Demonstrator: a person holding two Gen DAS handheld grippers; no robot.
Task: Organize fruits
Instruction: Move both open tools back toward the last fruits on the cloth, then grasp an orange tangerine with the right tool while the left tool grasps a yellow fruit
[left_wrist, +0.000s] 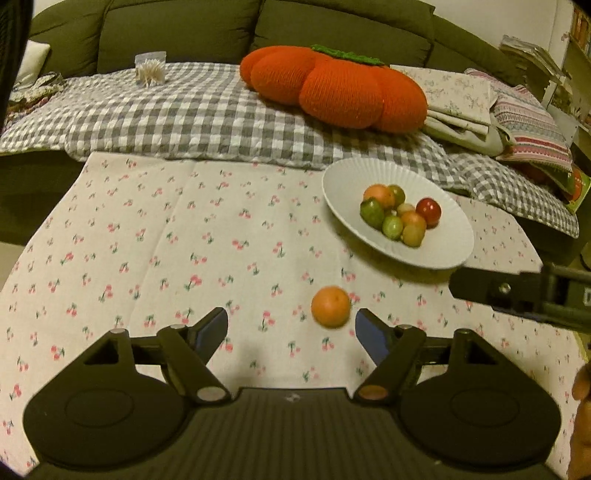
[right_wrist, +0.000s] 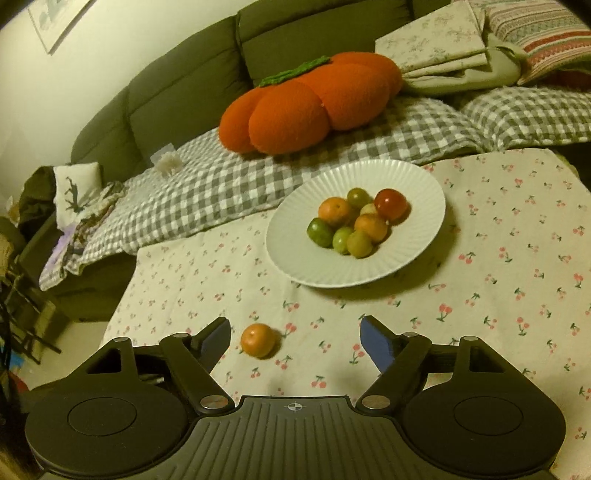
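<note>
One loose orange (left_wrist: 330, 307) lies on the cherry-print tablecloth (left_wrist: 166, 251), lower centre, apart from the white plate (left_wrist: 343, 173) of mixed fruit. Left gripper (left_wrist: 290, 332) and right gripper (right_wrist: 295, 334) both spread wide, empty. Only the right view shows a wall picture (right_wrist: 55, 18), upper left. Pumpkin cushion (left_wrist: 332, 86) on green sofa (left_wrist: 177, 33) behind.

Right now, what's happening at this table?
A person is sorting fruit with a handheld tool in each hand. Most of the fruit already sits piled on the white plate. One orange remains loose on the cherry-print tablecloth, in front of the plate. Both the left tool and the right tool are open and empty, and the orange lies near the fingertips of each, touching neither.
</note>
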